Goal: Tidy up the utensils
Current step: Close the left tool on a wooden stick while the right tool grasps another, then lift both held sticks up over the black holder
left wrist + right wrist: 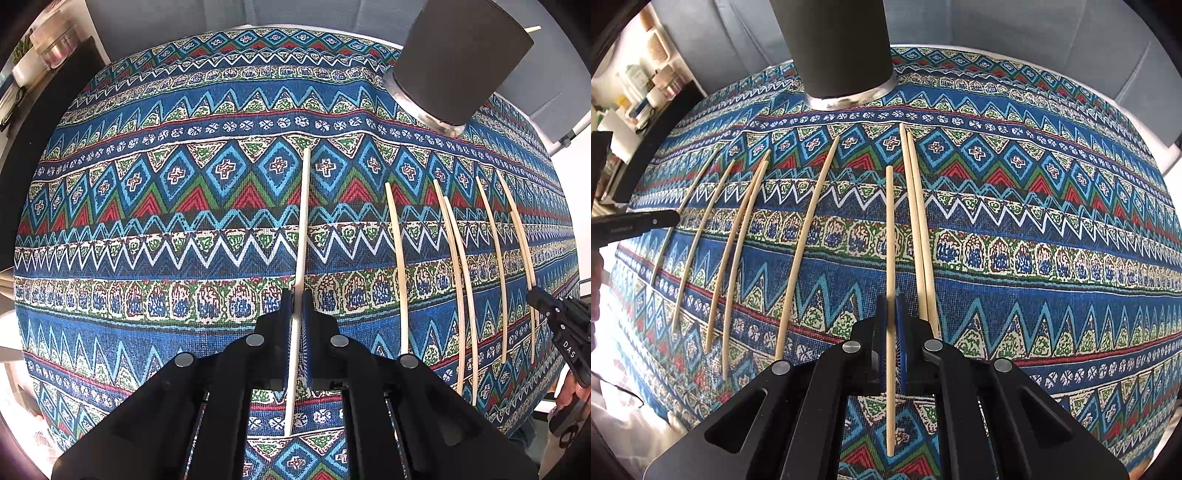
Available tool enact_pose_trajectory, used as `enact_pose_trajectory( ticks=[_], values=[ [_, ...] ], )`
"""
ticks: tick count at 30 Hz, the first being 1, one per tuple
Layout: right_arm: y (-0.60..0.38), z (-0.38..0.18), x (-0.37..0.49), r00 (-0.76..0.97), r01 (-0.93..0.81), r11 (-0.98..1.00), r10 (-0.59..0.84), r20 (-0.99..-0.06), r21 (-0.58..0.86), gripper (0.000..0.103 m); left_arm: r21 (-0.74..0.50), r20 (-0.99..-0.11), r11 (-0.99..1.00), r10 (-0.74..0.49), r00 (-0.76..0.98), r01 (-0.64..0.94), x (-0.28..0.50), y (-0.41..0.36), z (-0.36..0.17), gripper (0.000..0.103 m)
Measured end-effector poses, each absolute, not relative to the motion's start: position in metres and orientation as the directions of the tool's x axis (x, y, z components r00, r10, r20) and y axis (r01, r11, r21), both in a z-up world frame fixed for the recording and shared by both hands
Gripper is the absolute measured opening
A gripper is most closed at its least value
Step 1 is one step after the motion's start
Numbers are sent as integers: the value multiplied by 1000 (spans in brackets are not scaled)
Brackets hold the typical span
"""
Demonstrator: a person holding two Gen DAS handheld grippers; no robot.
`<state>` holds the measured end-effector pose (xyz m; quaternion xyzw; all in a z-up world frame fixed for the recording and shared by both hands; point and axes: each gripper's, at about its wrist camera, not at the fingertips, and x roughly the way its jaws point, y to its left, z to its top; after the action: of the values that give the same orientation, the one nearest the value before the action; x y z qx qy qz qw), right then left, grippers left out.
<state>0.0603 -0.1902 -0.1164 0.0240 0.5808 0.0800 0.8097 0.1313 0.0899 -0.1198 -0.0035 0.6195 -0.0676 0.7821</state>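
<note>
The left gripper [297, 295] is clamped on one pale chopstick [302, 229], its blue pads pressed against the stick's sides. That stick runs lengthwise away from the camera across the patterned tablecloth [147, 229], far end toward the table's far edge, near end passing back under the gripper body. To its right lie five more chopsticks [397, 266], roughly parallel to it and well apart from it, two of them touching along their length.

The right gripper [891, 302] is likewise closed on a single chopstick [891, 240], which points the same way, toward the far edge where the dark cup [838, 48] stands on its shiny metal base. Just beside it on the right lies a pair of chopsticks [918, 229], side by side and touching.

Only the right wrist view shows that pair; the left view instead catches the right gripper's black tip [546, 299] at the table's right edge (over the outermost stick). The right view shows a black fingertip of the left gripper [646, 221] at the left edge, over the farthest of the loose sticks [805, 236].
</note>
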Motion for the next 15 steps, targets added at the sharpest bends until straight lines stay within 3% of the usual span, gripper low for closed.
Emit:
enact_pose_trajectory(
  ticks=[15],
  values=[
    [-175,-63,57,393,-158,963,262,-881,216,5,-153,-951,985,-169,258,82,124,121,-67,3]
  ],
)
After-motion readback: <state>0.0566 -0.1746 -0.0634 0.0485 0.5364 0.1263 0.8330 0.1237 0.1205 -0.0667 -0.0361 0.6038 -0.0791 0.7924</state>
